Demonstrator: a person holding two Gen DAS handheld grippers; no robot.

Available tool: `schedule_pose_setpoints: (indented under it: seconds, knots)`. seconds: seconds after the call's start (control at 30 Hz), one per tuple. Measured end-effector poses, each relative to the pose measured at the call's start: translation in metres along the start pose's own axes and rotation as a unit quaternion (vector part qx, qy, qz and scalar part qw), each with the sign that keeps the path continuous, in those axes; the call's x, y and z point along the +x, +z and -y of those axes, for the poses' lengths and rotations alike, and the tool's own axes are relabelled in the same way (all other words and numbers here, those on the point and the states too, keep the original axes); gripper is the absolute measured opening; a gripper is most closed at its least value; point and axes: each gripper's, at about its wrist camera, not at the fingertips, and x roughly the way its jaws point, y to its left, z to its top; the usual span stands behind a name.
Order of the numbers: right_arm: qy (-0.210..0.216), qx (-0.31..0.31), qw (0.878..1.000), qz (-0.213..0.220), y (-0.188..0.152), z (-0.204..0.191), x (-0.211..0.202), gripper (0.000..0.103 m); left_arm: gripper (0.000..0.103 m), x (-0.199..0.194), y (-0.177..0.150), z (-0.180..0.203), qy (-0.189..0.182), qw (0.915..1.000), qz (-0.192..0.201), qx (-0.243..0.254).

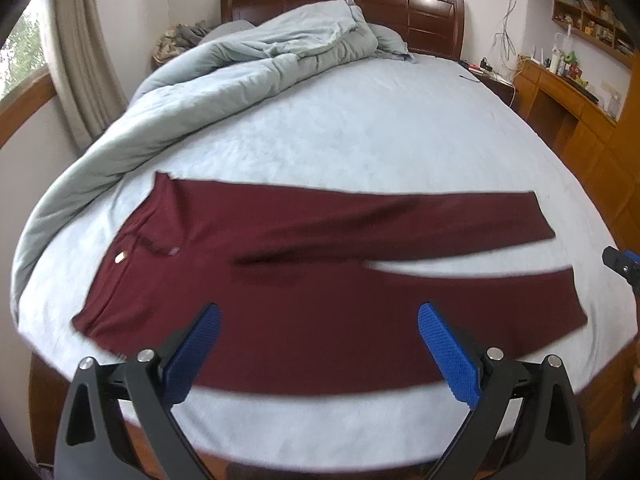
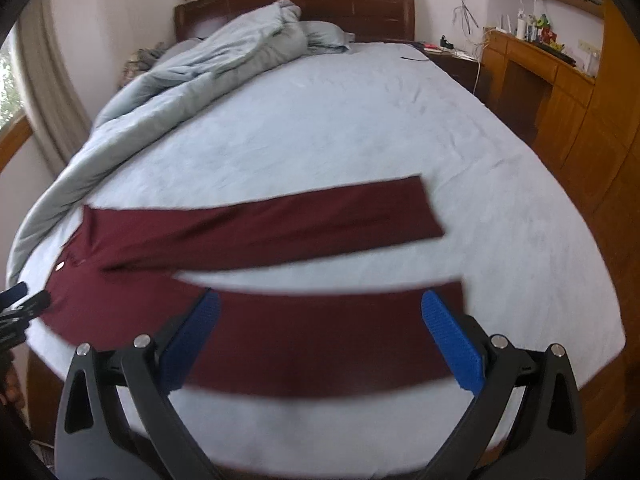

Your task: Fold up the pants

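Note:
Dark red pants (image 1: 304, 280) lie flat across the bed (image 1: 380, 128), waistband at the left, both legs running right with a narrow gap between them. They also show in the right wrist view (image 2: 280, 320). My left gripper (image 1: 319, 316) is open and empty, hovering above the near leg close to the seat. My right gripper (image 2: 320, 304) is open and empty, above the near leg toward its hem. The right gripper's tip shows at the right edge of the left wrist view (image 1: 622, 266); the left gripper's tip shows at the left edge of the right wrist view (image 2: 24, 300).
A rumpled light blue duvet (image 1: 224, 76) is piled along the bed's left side up to the dark wooden headboard (image 1: 400, 8). Wooden cabinets and a desk (image 1: 580, 120) stand to the right. A curtain and window (image 1: 60, 60) are at the left.

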Motion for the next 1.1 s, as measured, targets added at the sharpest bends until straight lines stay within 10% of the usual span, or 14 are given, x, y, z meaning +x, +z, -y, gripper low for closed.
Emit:
schedule_pose_setpoints:
  seconds: [0.43, 0.67, 0.73, 0.87, 1.1]
  knots:
    - [-0.003, 0.035, 0.988, -0.149, 0.113, 0.14, 0.261, 0.1, 0.099, 0.195, 0.113, 0.092, -0.06, 0.9957, -0.066, 0.026]
    - [0.018, -0.01, 0.986, -0.168, 0.118, 0.155, 0.314, 0.101, 0.099, 0.258, 0.12, 0.129, -0.093, 0.9903, -0.096, 0.037]
    - [0.031, -0.038, 0.986, -0.16, 0.119, 0.151, 0.311, 0.088, 0.099, 0.267, 0.122, 0.137, -0.096, 0.9896, -0.097, 0.046]
    - [0.094, -0.077, 0.98, -0.158, 0.122, 0.146, 0.295, 0.022, 0.099, 0.277, 0.124, 0.147, -0.115, 0.986, -0.098, 0.071]
    - [0.176, -0.081, 0.975, -0.105, 0.136, 0.155, 0.247, 0.02, 0.099, 0.288, 0.137, 0.175, -0.203, 0.9605, -0.106, 0.158]
